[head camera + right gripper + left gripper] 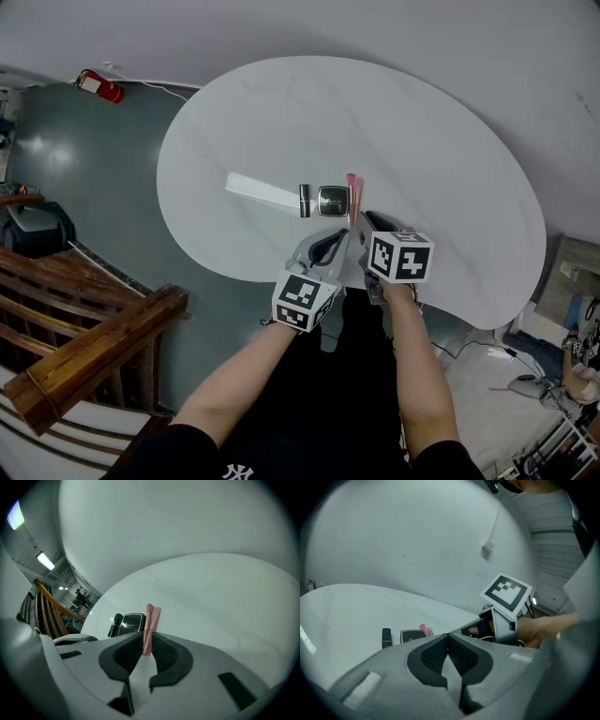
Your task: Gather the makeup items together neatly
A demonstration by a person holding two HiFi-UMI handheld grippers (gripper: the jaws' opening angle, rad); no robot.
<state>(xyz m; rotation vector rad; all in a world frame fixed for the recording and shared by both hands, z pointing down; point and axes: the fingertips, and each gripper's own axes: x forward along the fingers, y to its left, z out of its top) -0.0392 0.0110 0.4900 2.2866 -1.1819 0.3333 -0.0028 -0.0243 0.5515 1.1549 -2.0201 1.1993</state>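
Note:
On the white table point(441, 150) a black lipstick point(305, 200), a dark square compact point(332, 200) and two pink sticks point(352, 195) lie side by side in a row. My right gripper point(361, 223) sits at the sticks' near ends. In the right gripper view it point(146, 641) has the left pink stick point(148, 620) between its pads, which lie against the stick's sides; the second stick point(155, 618) rests beside it on the table. My left gripper point(328, 246) hovers just short of the row, its jaws point(448, 637) shut with nothing between them.
A long flat white item point(260, 190) lies left of the lipstick. The table's near edge point(281, 272) runs under both grippers. Below on the floor are a red extinguisher point(100, 86), a black bag point(37, 230) and a wooden railing point(84, 356).

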